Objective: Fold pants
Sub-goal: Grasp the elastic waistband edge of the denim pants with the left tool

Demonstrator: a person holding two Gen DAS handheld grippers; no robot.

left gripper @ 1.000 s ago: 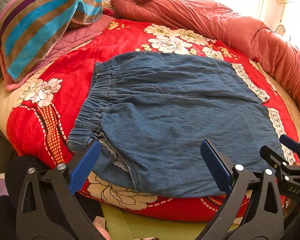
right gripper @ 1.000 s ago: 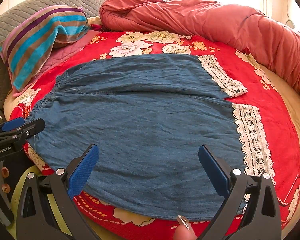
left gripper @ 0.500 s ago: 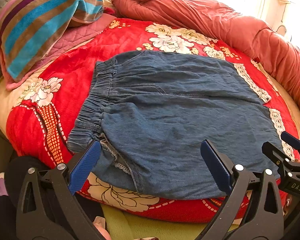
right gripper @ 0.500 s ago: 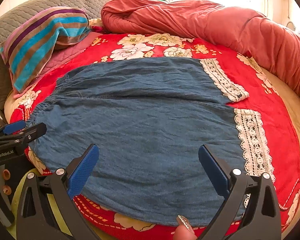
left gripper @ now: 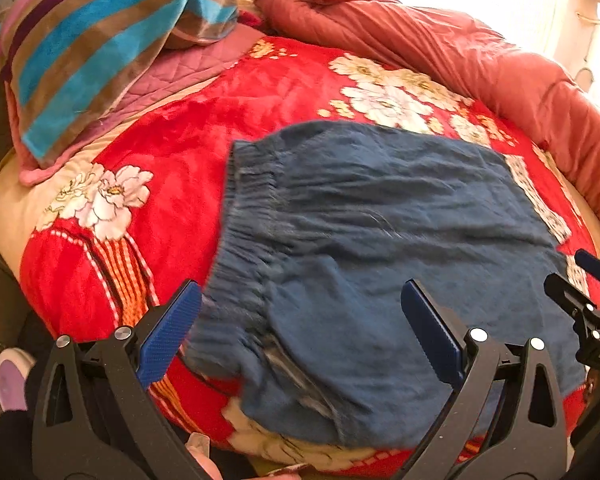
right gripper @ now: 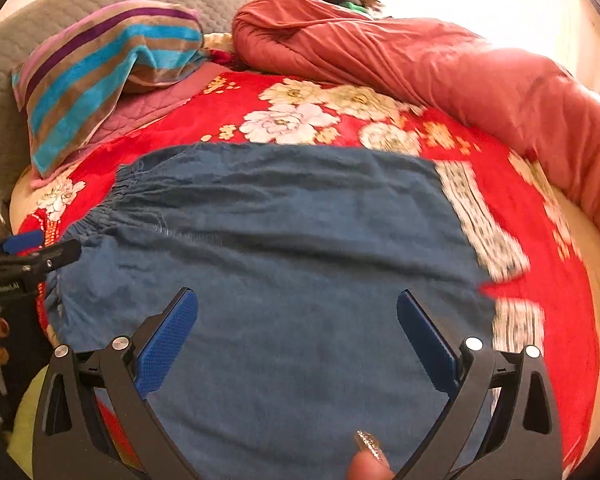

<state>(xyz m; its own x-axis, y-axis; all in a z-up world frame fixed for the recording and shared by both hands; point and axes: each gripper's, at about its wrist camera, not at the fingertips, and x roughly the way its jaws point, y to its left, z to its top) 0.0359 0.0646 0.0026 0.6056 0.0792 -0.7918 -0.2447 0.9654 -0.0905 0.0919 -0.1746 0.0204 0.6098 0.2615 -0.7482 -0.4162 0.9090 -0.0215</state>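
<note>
Blue denim pants point(left gripper: 380, 248) lie flat across the middle of a red flowered blanket point(left gripper: 180, 152), waistband at the frame's left, lace-trimmed leg ends point(right gripper: 484, 220) at the right. In the upper left of both views a striped towel point(left gripper: 100, 40) rests over a pink quilted pad point(left gripper: 180, 68). A rolled rust-red quilt point(right gripper: 440, 64) curves along the top and right edge, well apart from the pants. A grey padded headboard point(right gripper: 60, 32) shows at upper left in the right view.

The left gripper point(left gripper: 300, 336) hovers low in its frame with its blue fingers spread wide, empty, over the waistband corner and near edge of the pants. The right gripper point(right gripper: 296, 340) is also spread wide and empty, above the middle of the near pant leg. A fingertip with a glittery nail point(right gripper: 370, 446) shows at the bottom of the right view. Each gripper appears at the edge of the other's view.

Compared with half a second ago, both views are blurred and the pants fill more of each frame; both grippers have moved closer to the cloth, fingers still equally wide. The pants lie as before.
</note>
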